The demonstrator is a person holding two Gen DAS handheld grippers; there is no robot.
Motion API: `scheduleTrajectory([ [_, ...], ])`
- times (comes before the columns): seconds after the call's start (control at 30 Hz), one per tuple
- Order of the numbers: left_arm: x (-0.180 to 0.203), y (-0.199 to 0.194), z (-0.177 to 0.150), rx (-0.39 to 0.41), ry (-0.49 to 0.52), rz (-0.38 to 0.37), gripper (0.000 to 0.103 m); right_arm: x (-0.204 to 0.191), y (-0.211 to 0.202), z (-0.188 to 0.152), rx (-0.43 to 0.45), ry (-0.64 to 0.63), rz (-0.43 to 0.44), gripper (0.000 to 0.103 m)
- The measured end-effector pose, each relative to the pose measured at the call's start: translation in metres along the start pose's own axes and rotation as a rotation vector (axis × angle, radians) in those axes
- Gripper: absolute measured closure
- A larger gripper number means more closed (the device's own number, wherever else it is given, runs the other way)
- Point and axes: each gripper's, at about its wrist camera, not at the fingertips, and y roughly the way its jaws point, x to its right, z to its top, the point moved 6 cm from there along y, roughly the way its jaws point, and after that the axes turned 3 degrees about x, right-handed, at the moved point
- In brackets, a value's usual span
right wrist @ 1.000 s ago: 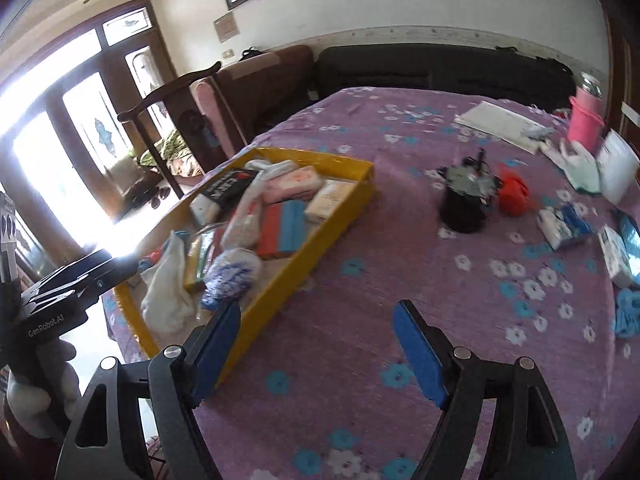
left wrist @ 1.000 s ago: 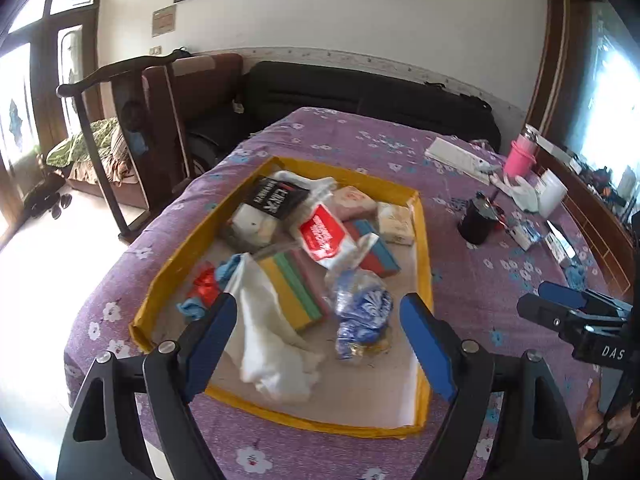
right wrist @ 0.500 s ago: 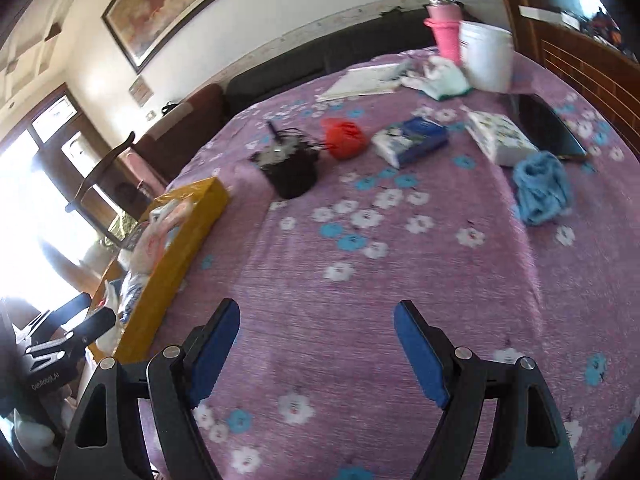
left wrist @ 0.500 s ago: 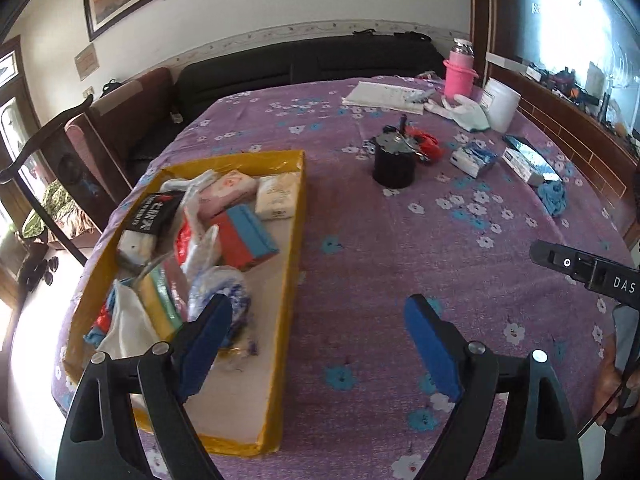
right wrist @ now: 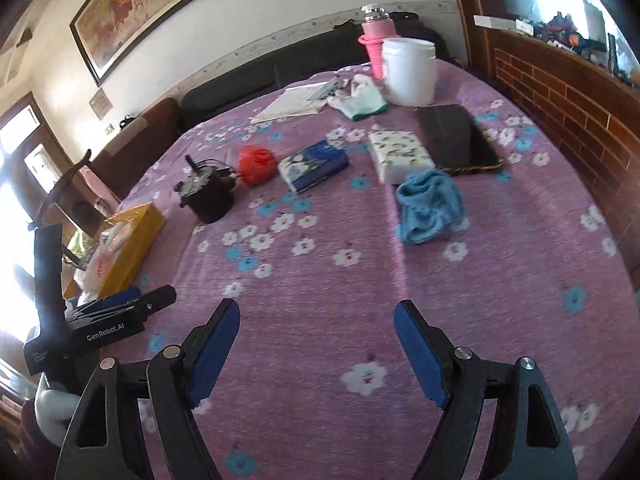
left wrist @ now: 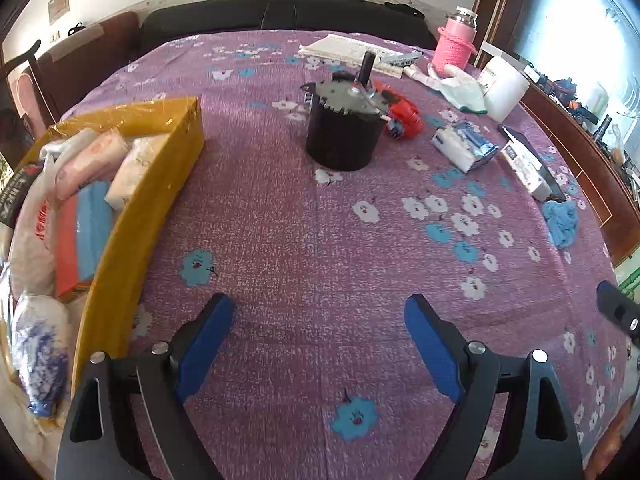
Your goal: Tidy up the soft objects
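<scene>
A yellow tray [left wrist: 160,184] at the table's left holds several soft packs and bags; it also shows in the right wrist view [right wrist: 132,240]. On the purple cloth lie a blue cloth [right wrist: 430,206] [left wrist: 562,222], a blue tissue pack [right wrist: 314,164] [left wrist: 466,146], a white tissue pack [right wrist: 400,154] [left wrist: 526,170] and a red bag [right wrist: 258,164] [left wrist: 404,114]. My left gripper [left wrist: 318,336] is open and empty over bare cloth right of the tray. My right gripper [right wrist: 316,338] is open and empty, short of the blue cloth.
A black pot with tools [left wrist: 344,132] stands mid-table. A dark tablet [right wrist: 456,136], white tub [right wrist: 410,70], pink bottle [right wrist: 376,40], glove [right wrist: 360,98] and papers [right wrist: 292,104] lie at the far right. A brick ledge [right wrist: 568,96] borders the right edge.
Both grippers have swung right, away from the tray and toward the loose items on the cloth. Both stay open and empty.
</scene>
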Motion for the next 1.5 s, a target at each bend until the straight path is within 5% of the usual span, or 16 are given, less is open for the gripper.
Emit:
scheduleTrajectory([
  [0.23, -0.004, -0.004, 0.001, 0.029, -0.062, -0.168, 0.001, -0.018, 0.033, 0.059, -0.001, -0.051, -0.021, 0.020],
  [0.47, -0.001, -0.003, 0.001, 0.022, -0.043, -0.147, 0.001, -0.060, 0.102, 0.130, -0.056, -0.126, -0.027, 0.021],
  [0.67, -0.001, -0.003, 0.002, 0.027, -0.054, -0.151, 0.001, -0.084, 0.177, 0.167, -0.151, -0.105, -0.016, 0.035],
  [0.9, -0.002, -0.003, 0.002, 0.028, -0.055, -0.147, 0.001, -0.101, 0.236, 0.162, -0.262, -0.137, -0.040, 0.044],
  [0.93, -0.003, -0.003, 0.003, 0.028, -0.056, -0.148, 0.001, -0.099, 0.240, 0.159, -0.274, -0.137, -0.050, 0.049],
  [0.97, -0.003, -0.003, 0.002, 0.028, -0.056, -0.149, 0.001, -0.097, 0.243, 0.154, -0.297, -0.115, -0.033, 0.069],
  [1.23, -0.002, -0.002, 0.003, 0.027, -0.054, -0.147, 0.001, -0.080, 0.176, 0.116, -0.318, -0.013, 0.120, 0.075],
  [1.37, -0.003, -0.002, 0.002, 0.027, -0.054, -0.147, 0.001, -0.115, 0.125, 0.075, -0.407, -0.057, 0.361, 0.070],
  [1.43, -0.003, -0.002, 0.002, 0.027, -0.054, -0.146, 0.001, -0.124, 0.106, 0.073, -0.397, -0.092, 0.412, 0.051],
  [1.5, -0.003, -0.002, 0.002, 0.027, -0.054, -0.146, 0.001, -0.115, 0.089, 0.091, -0.266, -0.125, 0.320, 0.017],
])
